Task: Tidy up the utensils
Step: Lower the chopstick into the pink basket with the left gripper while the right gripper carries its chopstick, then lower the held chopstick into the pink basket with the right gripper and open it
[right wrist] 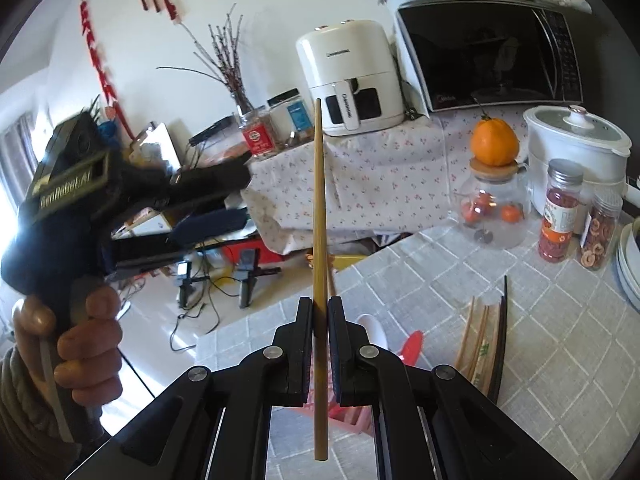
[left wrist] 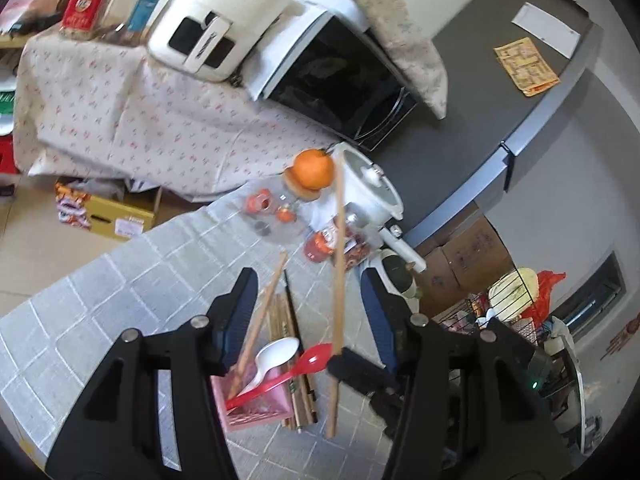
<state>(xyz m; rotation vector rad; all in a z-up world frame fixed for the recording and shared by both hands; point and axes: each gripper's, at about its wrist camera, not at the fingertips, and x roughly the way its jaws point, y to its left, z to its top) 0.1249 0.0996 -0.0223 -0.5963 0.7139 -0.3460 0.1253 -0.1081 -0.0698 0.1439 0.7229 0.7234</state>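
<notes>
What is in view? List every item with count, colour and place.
held chopstick: one, tan, upright in right tongs
pink holder: one, pink, on table
white spoon: one, white, in pink holder
red spoon: one, red, in pink holder
leaning chopstick: one, tan, in pink holder
loose chopsticks: several, tan plus one dark, flat beside holder
orange: one, orange, on jar lid
glass jar: one, clear, table
bottles: two, red contents, beside pot
pot: one, white, table
air fryer: one, white, behind
microwave: one, black-fronted, behind
left tongs: black, open
right tongs: black, shut
</notes>
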